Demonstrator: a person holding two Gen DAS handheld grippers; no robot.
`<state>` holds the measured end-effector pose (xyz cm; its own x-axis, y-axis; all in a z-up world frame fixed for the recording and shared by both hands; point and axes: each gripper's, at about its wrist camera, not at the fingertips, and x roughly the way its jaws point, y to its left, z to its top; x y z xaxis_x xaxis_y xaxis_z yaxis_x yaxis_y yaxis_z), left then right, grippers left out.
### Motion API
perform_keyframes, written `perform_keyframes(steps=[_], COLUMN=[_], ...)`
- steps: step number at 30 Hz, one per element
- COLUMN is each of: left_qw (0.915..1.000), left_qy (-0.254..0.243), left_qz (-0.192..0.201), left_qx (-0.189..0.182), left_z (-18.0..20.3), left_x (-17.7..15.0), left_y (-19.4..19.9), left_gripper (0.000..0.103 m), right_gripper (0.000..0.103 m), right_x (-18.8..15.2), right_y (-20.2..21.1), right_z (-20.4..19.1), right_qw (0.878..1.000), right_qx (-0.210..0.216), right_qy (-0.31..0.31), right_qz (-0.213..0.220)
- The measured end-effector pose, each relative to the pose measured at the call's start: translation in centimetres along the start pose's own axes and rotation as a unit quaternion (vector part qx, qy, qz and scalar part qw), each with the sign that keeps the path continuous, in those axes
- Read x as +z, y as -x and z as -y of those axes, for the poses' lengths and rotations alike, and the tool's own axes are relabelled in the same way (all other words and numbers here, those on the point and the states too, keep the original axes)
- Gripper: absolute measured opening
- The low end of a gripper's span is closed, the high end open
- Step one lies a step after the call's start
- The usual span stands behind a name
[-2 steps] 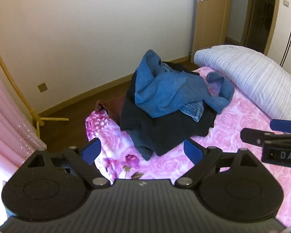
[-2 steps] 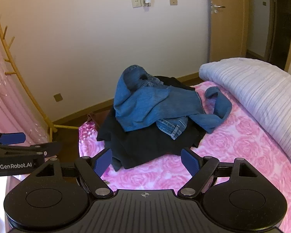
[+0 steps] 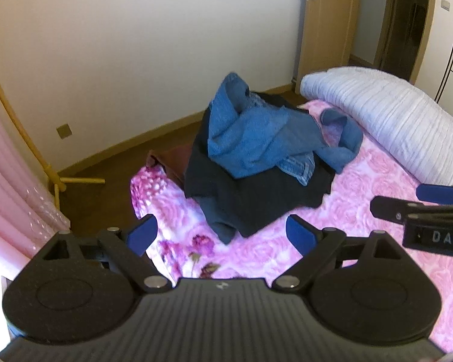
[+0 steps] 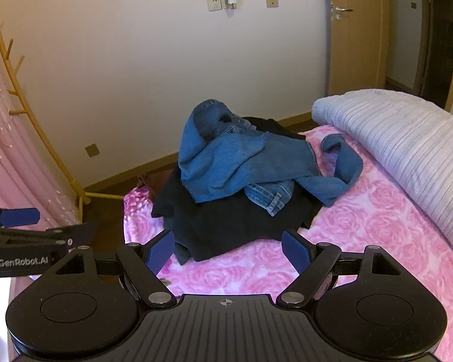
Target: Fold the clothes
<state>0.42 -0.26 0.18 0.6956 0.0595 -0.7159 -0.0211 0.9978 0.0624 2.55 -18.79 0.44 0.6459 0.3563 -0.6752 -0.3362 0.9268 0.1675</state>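
Note:
A crumpled blue denim garment (image 3: 256, 138) (image 4: 244, 163) lies on top of a dark, near-black garment (image 3: 256, 199) (image 4: 235, 220) heaped on the pink rose-print bed (image 3: 362, 187) (image 4: 362, 226). A brown garment (image 3: 172, 163) peeks out at the pile's left. My left gripper (image 3: 222, 235) hovers short of the pile, open, with nothing between its blue pads. My right gripper (image 4: 228, 252) is also open and empty, just before the dark garment's near edge. Each gripper shows at the side of the other's view.
A rolled white striped quilt (image 3: 392, 114) (image 4: 407, 144) lies along the bed's right side. A yellow wooden rack (image 3: 21, 138) and pink curtain (image 4: 12, 150) stand at the left. Brown floor (image 3: 105, 193) runs between bed and wall. A wooden door (image 4: 356, 30) is at the back right.

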Motion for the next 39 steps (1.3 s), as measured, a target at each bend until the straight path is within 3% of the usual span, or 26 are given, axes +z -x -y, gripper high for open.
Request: perform_keyframes(steps=[5,8,12,22,39], left_qw=[0.9995,0.9996,0.9995,0.9991,0.9990], left_qy=[0.014,0.014,-0.002,-0.010,0.005], left_qz=[0.019,0.007,-0.019,-0.023,-0.033], left_qx=[-0.018,-0.023,-0.026,-0.033,-0.029], left_z=[-0.5,-1.1,-1.2,-1.4,-1.3], left_x=[-0.4,-0.9,0.9,2.1,2.3], left_y=[-0.3,-1.4,-3.4,-4.7,-5.4], left_gripper=[0.090,0.090,0.090,0.090,0.090], right_gripper=[0.081,0.081,0.081,0.081,0.081], right_x=[1.2,0.3,0.9,2.0,3.0], right_y=[-0.4,-1.2,-1.8,-3.0,-4.0], right_z=[0.0,-0.1,0.7,0.4,0.2], right_qw=[1.000,1.000,1.000,0.999,0.997], right_qx=[-0.012,-0.017,-0.019,-0.046,-0.051], right_qy=[-0.001,0.002,-0.007,0.019,0.048], right_qz=[-0.011,-0.001,-0.008,-0.018,-0.031])
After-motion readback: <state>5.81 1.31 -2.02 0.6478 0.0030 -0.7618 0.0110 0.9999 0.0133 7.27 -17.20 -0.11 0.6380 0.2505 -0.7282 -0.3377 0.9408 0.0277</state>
